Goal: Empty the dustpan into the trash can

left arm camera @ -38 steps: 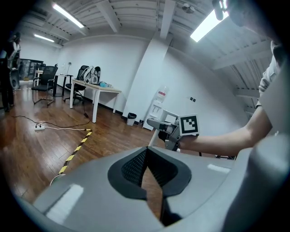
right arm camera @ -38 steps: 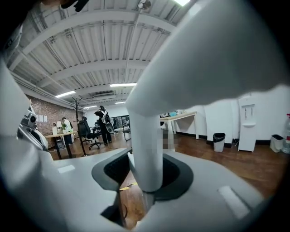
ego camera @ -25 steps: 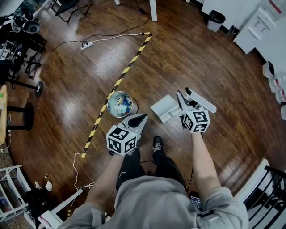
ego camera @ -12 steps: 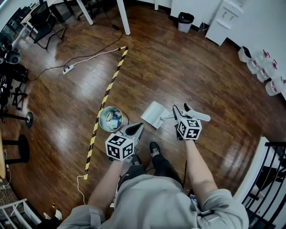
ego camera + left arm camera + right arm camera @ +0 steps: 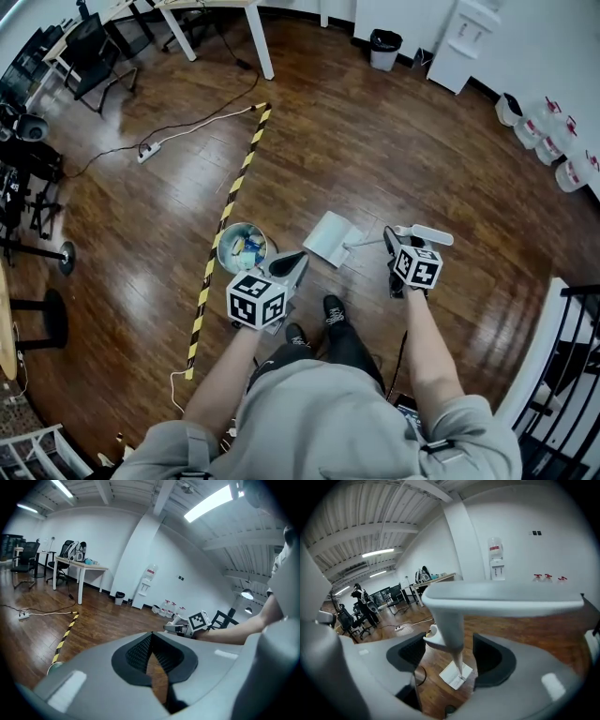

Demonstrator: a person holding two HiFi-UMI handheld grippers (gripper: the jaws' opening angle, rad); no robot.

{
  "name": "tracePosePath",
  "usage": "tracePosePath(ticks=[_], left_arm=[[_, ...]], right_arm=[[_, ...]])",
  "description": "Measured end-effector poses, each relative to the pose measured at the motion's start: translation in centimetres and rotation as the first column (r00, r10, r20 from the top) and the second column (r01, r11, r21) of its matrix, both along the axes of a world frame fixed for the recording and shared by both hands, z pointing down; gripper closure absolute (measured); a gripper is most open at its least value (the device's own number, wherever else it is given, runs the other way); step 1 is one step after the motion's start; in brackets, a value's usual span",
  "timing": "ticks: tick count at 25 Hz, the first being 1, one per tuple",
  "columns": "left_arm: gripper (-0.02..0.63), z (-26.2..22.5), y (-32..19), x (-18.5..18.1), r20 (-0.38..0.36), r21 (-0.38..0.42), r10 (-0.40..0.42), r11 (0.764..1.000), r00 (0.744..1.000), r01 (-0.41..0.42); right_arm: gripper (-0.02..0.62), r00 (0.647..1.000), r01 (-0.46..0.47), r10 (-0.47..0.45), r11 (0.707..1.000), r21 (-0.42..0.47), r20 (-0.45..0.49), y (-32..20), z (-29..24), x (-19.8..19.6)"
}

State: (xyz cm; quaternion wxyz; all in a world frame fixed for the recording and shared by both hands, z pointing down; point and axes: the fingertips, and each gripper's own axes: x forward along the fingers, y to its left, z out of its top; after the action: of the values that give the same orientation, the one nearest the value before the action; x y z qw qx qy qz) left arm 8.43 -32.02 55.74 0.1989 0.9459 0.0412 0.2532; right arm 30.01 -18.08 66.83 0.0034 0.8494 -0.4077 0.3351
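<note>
The white dustpan point(image 5: 333, 237) rests on the wood floor right of the round metal trash can point(image 5: 241, 247), which holds scraps. The pan's long handle point(image 5: 422, 234) rises to my right gripper point(image 5: 398, 248). In the right gripper view the handle point(image 5: 450, 625) stands between the jaws of the right gripper point(image 5: 450, 656) with a gap on each side. These jaws have just been opening and now stand open. My left gripper point(image 5: 291, 267) hovers just right of the can, shut and empty. Its fingertips point(image 5: 151, 637) meet in the left gripper view.
A yellow-black tape strip point(image 5: 230, 202) runs across the floor past the can. Farther off are a power strip with cable point(image 5: 147, 152), table legs point(image 5: 262, 42), a black bin point(image 5: 383, 42) and water jugs point(image 5: 544, 141). A black railing point(image 5: 572, 375) stands at right. The person's shoes point(image 5: 334, 309) are below the dustpan.
The right gripper has moved down and to the right and its jaws have spread away from the dustpan handle. The left gripper has shifted only slightly.
</note>
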Motion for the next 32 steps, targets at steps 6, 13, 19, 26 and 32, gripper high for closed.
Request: tracePosePath(ticks=[6,13,19,26,32], left_arm=[[0.6,-2.4,-0.6,-1.3,-0.07,0.014,0.003,1.0,0.998,-0.002],[0.6,-5.5,-0.6,-4.0,-0.163,0.074,0.033,0.997,0.986,-0.021],[0.6,-8.9,-2.3,-4.9,-0.194,0.082,-0.044,0.995,0.98,0.061],[0.6,-15.5,-2.6,-6.0,-0.318,0.101,-0.128,0.981,0.94,0.167],[0.6,-18.3,-2.4,-6.7,-0.379,0.119,-0.17,0.966,0.91,0.23]], right_arm=[[0.349,0.999,0.021,-0.021,1.0,-0.012,0.043,1.3,-0.1,-5.3],[0.594,0.971,0.21,-0.192,0.971,0.117,-0.146,-3.3,-9.7,-12.1],[0.594,0.866,0.462,-0.379,0.856,0.232,-0.326,-9.5,-21.2,-16.9],[0.594,0.748,0.656,-0.519,0.669,0.349,-0.413,-12.5,-30.1,-22.7],[0.594,0.693,0.718,-0.562,0.594,0.363,-0.452,-12.8,-33.1,-23.9]])
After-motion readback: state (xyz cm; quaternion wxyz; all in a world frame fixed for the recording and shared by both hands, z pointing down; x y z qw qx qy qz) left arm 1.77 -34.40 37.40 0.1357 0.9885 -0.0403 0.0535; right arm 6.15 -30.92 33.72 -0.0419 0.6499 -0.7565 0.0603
